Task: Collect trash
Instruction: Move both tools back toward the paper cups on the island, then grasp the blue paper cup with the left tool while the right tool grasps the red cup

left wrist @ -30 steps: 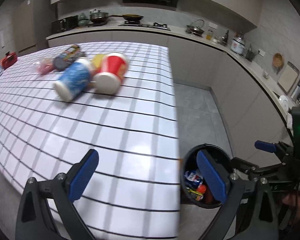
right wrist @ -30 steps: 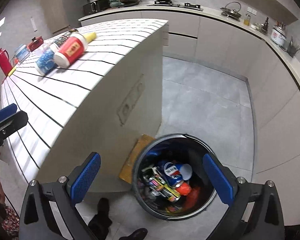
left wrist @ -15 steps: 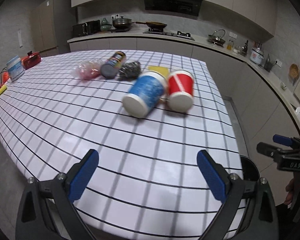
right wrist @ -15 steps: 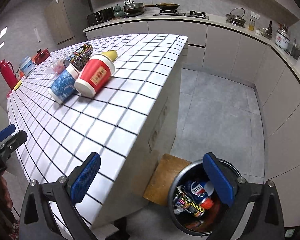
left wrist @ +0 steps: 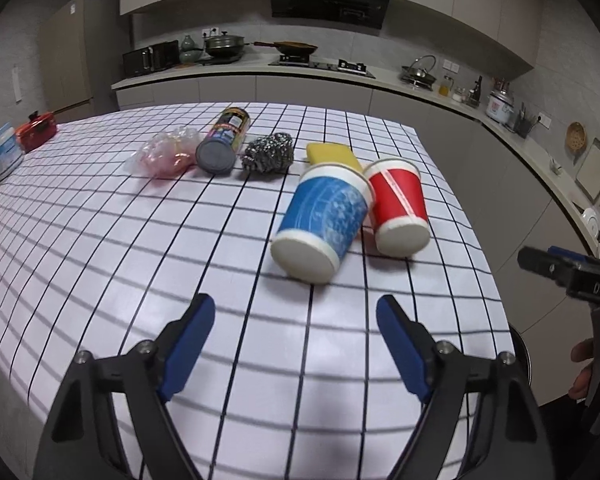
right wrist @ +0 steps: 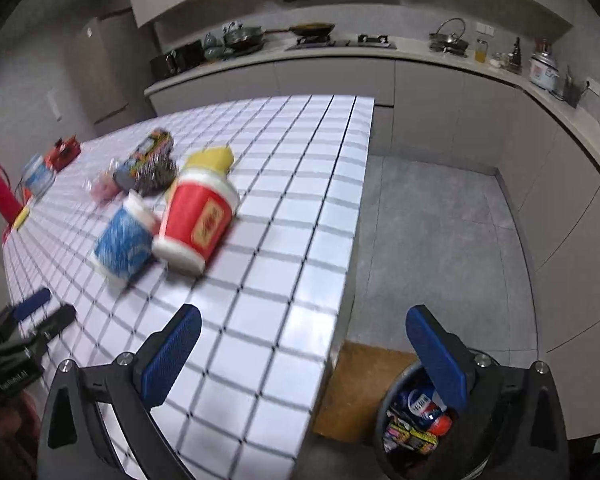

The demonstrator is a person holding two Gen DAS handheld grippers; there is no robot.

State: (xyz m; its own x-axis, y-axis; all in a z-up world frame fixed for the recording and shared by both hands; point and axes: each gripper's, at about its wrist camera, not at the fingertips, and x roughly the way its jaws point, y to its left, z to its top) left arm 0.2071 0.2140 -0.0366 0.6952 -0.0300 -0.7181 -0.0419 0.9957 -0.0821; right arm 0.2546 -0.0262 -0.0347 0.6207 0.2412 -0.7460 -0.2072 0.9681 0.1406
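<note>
The left gripper [left wrist: 296,340] is hanging over the table [left wrist: 100,248] with its jaws apart and just closing a bit, holding nothing. The blue cup [left wrist: 320,224] is lying at 12 o'clock from it. The right gripper [right wrist: 304,356] is wide apart, empty, the bin [right wrist: 416,432] at 5 o'clock.

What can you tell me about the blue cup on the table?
The blue cup is a paper-like cup with a blue patterned wall and white bands at both ends. It lies on its side on the grid-patterned table, its closed white base turned toward the left wrist camera. Its right side rests against the red cup, and the yellow sponge lies just behind it. No gripper touches it.
</note>
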